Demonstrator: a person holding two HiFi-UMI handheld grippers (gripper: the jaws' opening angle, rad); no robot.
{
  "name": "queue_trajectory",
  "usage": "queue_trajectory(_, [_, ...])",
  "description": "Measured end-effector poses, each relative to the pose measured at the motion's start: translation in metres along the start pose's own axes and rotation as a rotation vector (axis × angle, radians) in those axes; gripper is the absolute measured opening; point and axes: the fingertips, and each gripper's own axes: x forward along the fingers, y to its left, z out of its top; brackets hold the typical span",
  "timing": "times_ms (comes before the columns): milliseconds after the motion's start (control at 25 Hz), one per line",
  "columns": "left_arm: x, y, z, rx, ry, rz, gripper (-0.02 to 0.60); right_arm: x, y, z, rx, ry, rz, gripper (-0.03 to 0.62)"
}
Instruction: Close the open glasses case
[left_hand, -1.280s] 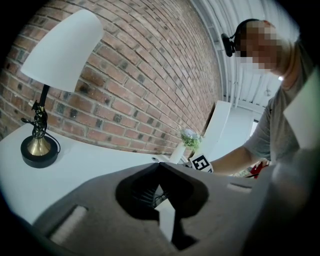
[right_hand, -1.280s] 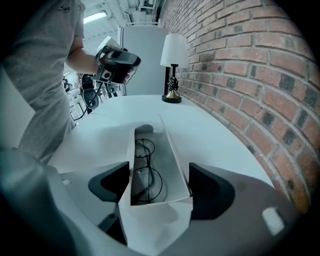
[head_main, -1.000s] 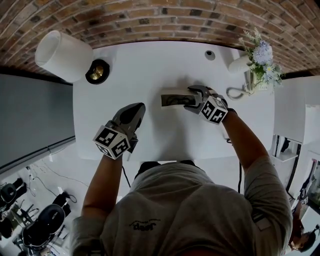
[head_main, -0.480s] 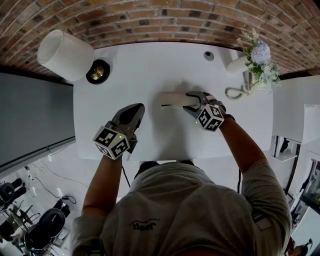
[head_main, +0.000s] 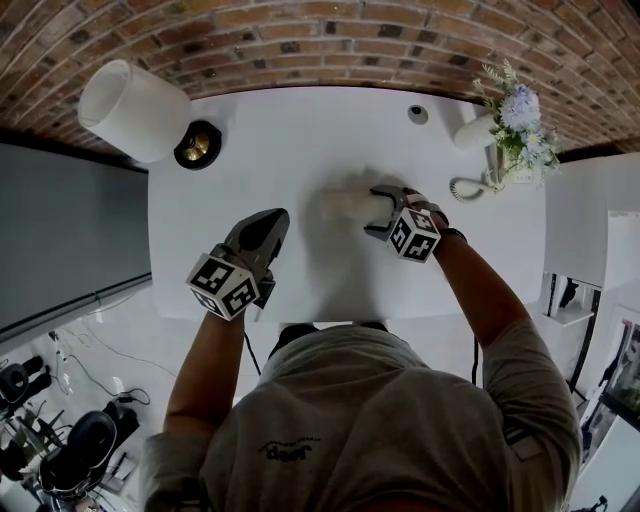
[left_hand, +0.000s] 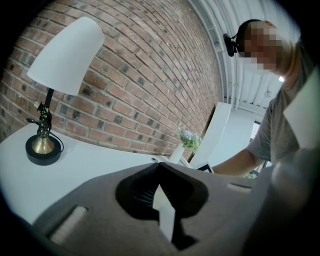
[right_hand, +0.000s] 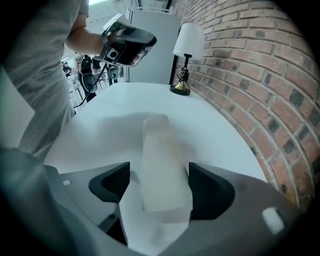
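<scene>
My right gripper (head_main: 372, 211) had just opened its jaws astride the glasses case (head_main: 347, 205), lid apparently down, long axis running out toward nine o'clock, my closed left gripper (head_main: 274, 223) farther off at eight.

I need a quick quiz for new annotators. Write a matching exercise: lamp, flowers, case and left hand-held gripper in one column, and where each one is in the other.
Things:
1. lamp
2. flowers
3. case
4. left hand-held gripper

Places:
A. middle of the table
B. far right corner
C. over the near left part, jaws together
D. far left corner

Pairs: 1-D, 2-B, 3-A, 4-C
</scene>
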Motion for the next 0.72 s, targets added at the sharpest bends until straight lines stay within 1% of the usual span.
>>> queue_trajectory(160, [0.0,-0.002,0.001,0.0,0.001,-0.002,-0.003,0.0,-0.002,0.0,0.003,0.0,-0.008,0.374])
queue_trajectory(400, [0.0,-0.002,0.006,0.005,-0.001,-0.005,-0.003,-0.003,-0.002,0.003,0.03,-0.014,-0.005,0.385])
queue_trajectory(520, [0.0,-0.004,0.009,0.009,-0.005,-0.007,-0.003,-0.012,-0.005,0.01,0.055,-0.051,-0.021,0.385])
queue_trajectory(720, [-0.004,-0.01,0.02,0.024,-0.018,-0.014,-0.003,-0.04,-0.017,0.026,0.113,-0.144,-0.083,0.376])
